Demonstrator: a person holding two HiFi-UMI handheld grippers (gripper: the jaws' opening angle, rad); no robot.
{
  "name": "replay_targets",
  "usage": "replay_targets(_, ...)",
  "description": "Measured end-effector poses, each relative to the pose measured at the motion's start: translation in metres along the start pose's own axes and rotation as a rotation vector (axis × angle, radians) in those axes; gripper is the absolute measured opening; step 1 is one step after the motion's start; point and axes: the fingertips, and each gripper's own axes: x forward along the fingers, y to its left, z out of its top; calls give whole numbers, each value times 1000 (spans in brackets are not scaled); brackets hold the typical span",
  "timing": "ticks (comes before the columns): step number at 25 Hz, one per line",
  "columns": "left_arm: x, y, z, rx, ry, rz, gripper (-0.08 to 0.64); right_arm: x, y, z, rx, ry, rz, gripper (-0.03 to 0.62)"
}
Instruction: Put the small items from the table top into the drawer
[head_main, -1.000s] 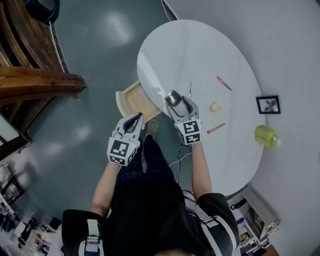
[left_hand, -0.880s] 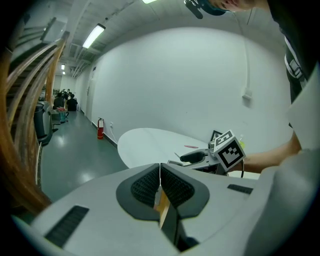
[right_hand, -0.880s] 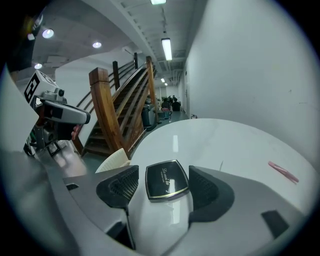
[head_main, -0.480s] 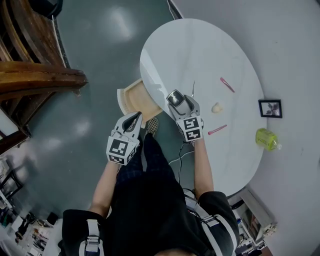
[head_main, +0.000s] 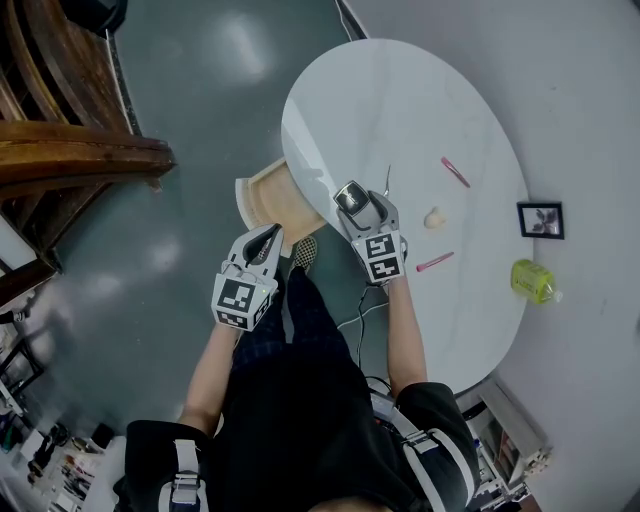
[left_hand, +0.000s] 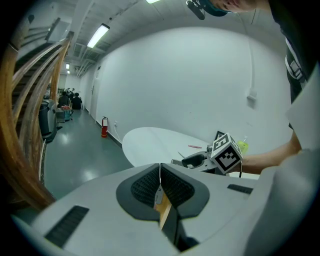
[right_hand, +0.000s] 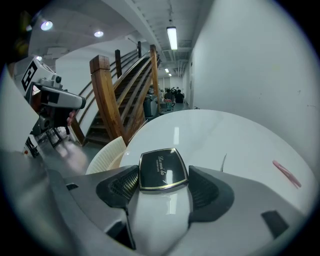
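The right claw (right_hand: 163, 186), its jaws just opened wide, straddles the black gold-rimmed compact (right_hand: 162, 170) lying at the edge of the white oval surface (head_main: 400, 110) by the open wooden drawer (head_main: 268, 195), while the left claw (left_hand: 160, 187) hangs pinched together near the drawer's front.

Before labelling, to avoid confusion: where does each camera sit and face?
Head view: head-mounted, steeply down on table, drawer, left tongs, right tongs, arms.
Left gripper view: on shut left tongs, facing the table; right tongs show.
Right gripper view: on right tongs, jaws just opened around compact, facing stairs; left tongs show.
All share the table.
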Motion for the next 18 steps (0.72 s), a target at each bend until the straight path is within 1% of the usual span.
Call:
replay_targets(4, -3, 3, 0, -3, -5, 4, 20, 0, 0, 0, -16, 6, 4, 304)
replay_targets(13, -11, 4, 3, 4, -17, 11, 20, -1, -1, 2, 7, 0, -7, 305)
replay_targets(18, -23, 9, 9, 9, -31, 25, 20, -12, 4, 21, 2, -39, -21, 304)
